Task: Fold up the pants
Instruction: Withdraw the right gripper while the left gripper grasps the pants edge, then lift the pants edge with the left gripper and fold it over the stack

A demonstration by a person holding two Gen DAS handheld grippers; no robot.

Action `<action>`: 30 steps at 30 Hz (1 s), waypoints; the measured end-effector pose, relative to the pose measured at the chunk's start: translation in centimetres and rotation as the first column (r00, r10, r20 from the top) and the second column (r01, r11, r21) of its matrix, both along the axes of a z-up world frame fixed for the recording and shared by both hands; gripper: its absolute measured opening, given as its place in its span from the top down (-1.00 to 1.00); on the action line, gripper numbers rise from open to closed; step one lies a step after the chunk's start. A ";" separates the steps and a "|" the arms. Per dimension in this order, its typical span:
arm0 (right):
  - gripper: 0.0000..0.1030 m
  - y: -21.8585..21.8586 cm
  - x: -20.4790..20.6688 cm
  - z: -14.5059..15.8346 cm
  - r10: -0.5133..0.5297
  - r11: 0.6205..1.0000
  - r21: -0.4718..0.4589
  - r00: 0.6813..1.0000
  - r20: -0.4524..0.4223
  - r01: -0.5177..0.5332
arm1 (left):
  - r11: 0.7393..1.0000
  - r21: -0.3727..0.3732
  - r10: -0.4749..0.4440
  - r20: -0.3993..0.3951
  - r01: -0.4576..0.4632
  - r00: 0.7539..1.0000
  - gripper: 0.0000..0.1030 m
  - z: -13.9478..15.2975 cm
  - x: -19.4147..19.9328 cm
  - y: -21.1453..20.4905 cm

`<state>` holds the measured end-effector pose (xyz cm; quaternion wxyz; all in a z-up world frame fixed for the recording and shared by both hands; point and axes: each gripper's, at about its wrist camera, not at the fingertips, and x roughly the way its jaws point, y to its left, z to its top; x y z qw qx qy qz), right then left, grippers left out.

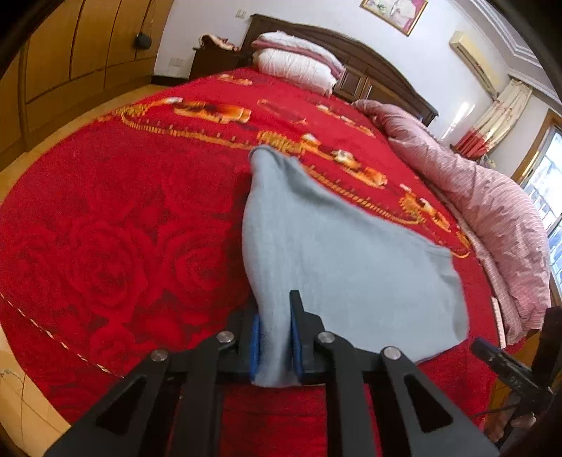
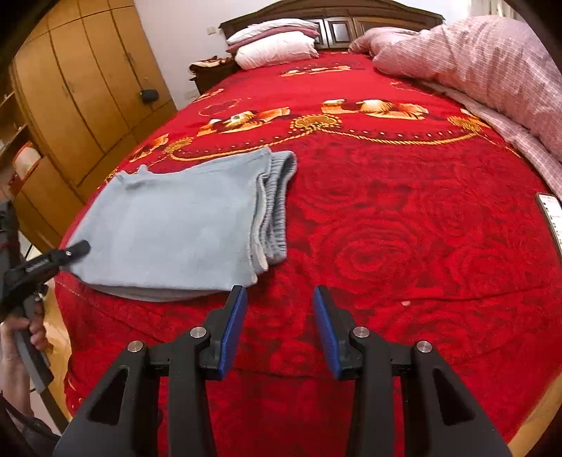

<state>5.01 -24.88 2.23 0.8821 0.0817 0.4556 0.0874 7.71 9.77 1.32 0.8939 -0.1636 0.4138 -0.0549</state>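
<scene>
The grey pants lie folded in layers on the red bedspread, waistband on the right side. My left gripper is shut on the pants' near left corner and lifts that edge. It shows at the left of the right wrist view, pinching the fabric. My right gripper is open and empty, above the bedspread just right of the pants' near corner. It shows as a black tip at the lower right of the left wrist view.
A pink striped quilt is heaped along the bed's right side. White pillows lie at the wooden headboard. A wooden wardrobe stands left of the bed. A white remote lies at the right edge.
</scene>
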 end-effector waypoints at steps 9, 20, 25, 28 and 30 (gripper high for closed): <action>0.21 -1.0 -0.4 0.2 -0.015 0.999 0.028 1.000 0.011 0.015 | 0.991 0.062 -0.126 0.133 0.119 0.983 0.73 6.2 -1.2 -4.6; 0.21 -1.5 -0.8 -0.3 -0.010 1.000 0.020 1.000 -0.027 0.010 | 0.961 0.127 -0.263 0.133 0.247 0.956 0.73 7.1 -0.2 -11.1; 0.21 -1.8 -0.7 -0.9 -0.012 0.999 0.037 0.999 -0.039 0.013 | 0.939 0.157 -0.324 0.099 0.307 0.941 0.73 6.3 0.7 -14.4; 0.21 -2.1 -0.7 -1.2 -0.020 0.999 0.050 0.999 -0.042 0.022 | 0.925 0.171 -0.357 0.077 0.341 0.931 0.73 5.7 1.4 -16.2; 0.21 -2.3 -0.7 -1.3 -0.023 0.998 0.049 0.999 -0.046 0.025 | 0.913 0.189 -0.377 0.048 0.363 0.925 0.73 5.0 2.1 -17.6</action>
